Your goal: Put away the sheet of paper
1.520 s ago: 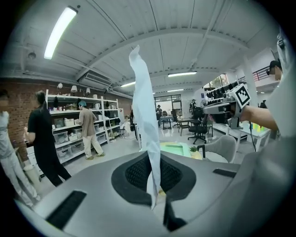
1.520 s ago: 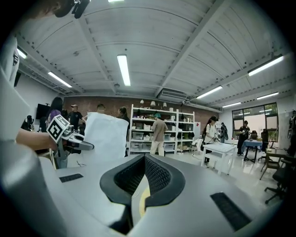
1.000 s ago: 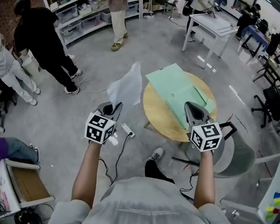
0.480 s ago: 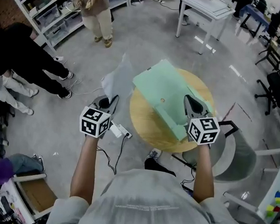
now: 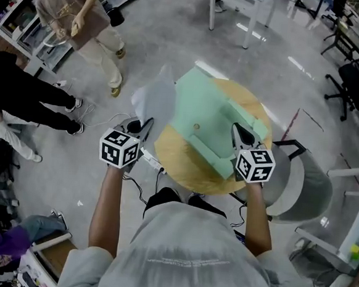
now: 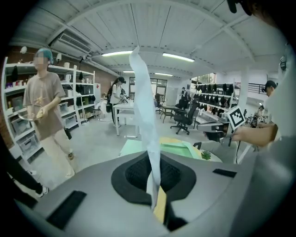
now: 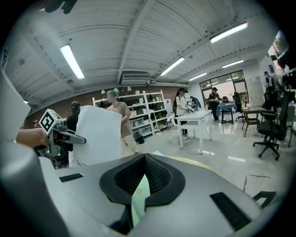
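Pinching white sheet of paper (image 5: 156, 99) by lower edge: left gripper (image 5: 145, 126), jaws closed tight on it. Sheet stands upright, slightly curled, held in air beyond left rim of round wooden table (image 5: 176, 164), over grey floor, just beside green folder (image 5: 205, 111). Folder lies spread across table top. Right gripper (image 5: 238, 131) over folder's near right part, jaws clamped on thin green edge of it. Person in beige clothes (image 5: 84, 16) stands well apart, near shelves.
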A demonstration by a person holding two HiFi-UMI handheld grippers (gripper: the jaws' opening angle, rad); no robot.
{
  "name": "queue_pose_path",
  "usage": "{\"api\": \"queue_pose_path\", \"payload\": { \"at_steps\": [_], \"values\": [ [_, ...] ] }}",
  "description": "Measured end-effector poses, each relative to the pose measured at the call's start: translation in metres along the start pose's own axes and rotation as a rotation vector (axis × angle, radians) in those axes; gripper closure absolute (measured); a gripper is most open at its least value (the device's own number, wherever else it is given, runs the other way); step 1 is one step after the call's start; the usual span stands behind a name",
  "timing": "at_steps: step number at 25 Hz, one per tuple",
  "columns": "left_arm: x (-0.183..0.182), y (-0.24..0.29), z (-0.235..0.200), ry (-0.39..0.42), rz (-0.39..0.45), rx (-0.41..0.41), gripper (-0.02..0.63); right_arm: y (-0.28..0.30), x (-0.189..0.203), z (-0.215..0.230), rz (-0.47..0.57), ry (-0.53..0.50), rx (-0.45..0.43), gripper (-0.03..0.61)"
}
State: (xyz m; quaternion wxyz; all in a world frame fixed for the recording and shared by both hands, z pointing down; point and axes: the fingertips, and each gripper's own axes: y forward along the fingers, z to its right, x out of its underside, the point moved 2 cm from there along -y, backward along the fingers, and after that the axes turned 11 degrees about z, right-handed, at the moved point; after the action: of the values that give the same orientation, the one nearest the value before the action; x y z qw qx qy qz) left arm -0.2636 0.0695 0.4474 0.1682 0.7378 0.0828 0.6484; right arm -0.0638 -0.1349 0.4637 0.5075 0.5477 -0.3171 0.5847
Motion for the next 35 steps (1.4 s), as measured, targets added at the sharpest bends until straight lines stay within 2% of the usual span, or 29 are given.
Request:
{"api": "queue_pose_path", "payload": {
  "at_steps": [4,8,13,17,24,31,35],
  "values": [
    [-0.006,0.022,-0.011,-0.024,-0.019,0.062,0.595,0.008,0.005,0.008,-0.029,0.042,0.058,0.549],
    [0.0,0.051,-0.012,-0.05,-0.058,0.16,0.595,0.009,0.013,0.018,-0.052,0.055,0.122,0.549],
    [-0.001,0.092,-0.016,-0.061,-0.106,0.305,0.595,0.01,0.012,0.03,-0.046,0.095,0.244,0.549],
    [0.005,0.115,-0.016,-0.102,-0.182,0.459,0.595,0.016,0.015,0.027,-0.047,0.138,0.3,0.549],
    [0.026,0.142,-0.014,-0.212,-0.309,0.661,0.595,0.016,0.021,0.021,-0.086,0.103,0.403,0.549],
    [0.051,0.166,-0.026,-0.302,-0.414,0.758,0.595,0.017,0.032,0.02,-0.123,0.14,0.514,0.549],
    [0.066,0.178,-0.033,-0.321,-0.476,0.797,0.595,0.016,0.041,0.015,-0.138,0.16,0.562,0.549]
  ]
}}
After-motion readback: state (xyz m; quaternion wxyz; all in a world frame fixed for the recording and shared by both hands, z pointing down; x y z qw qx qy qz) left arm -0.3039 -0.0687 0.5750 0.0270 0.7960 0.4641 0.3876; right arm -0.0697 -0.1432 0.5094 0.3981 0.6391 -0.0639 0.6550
